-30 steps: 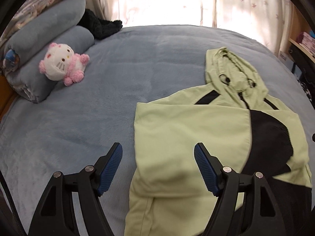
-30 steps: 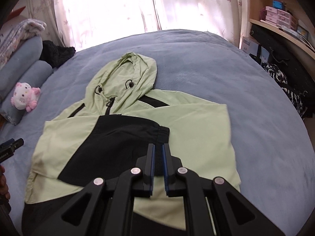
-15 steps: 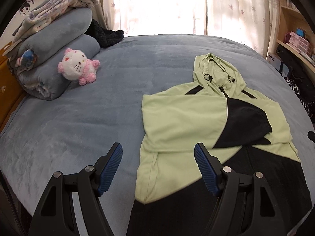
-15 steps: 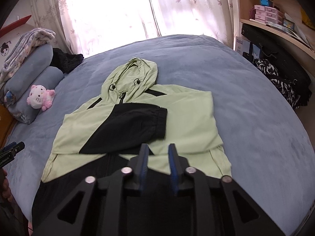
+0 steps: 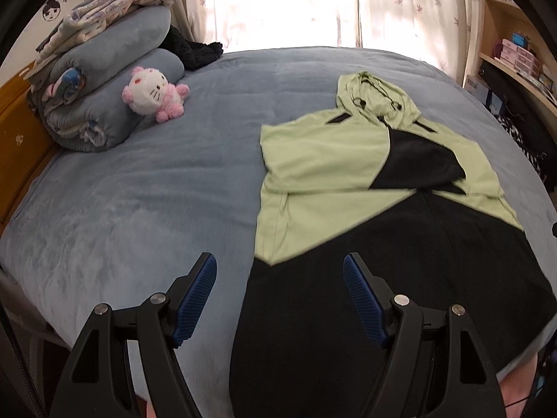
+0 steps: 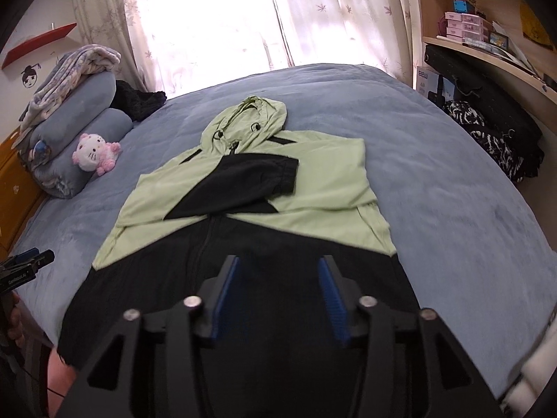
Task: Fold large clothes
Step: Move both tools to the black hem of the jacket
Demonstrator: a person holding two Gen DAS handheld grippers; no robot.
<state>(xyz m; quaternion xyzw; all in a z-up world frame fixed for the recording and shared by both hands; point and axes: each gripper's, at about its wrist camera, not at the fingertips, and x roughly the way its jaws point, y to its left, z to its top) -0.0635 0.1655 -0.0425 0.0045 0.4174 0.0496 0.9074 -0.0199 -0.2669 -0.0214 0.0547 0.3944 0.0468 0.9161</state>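
Note:
A light green and black hooded jacket [image 5: 323,167] lies flat on the blue bed, hood pointing toward the window, both sleeves folded in across the chest; it also shows in the right wrist view [image 6: 323,188]. My left gripper [image 5: 280,289] is open and empty, above the black hem's left corner near the bed's front edge. My right gripper [image 6: 280,289] is open and empty, above the middle of the black hem. The left gripper's tip [image 6: 33,261] shows at the far left of the right wrist view.
The blue bed cover [image 5: 156,188] spreads wide to the left. Rolled grey bedding [image 5: 104,80] and a pink plush cat [image 5: 153,92] sit at the far left. A black garment [image 6: 139,99] lies by the curtains. Shelves and dark bags [image 6: 487,122] stand on the right.
Both grippers have pulled back from the jacket's chest to its hem end. The right gripper, shut a second ago, has opened. The left gripper stayed open.

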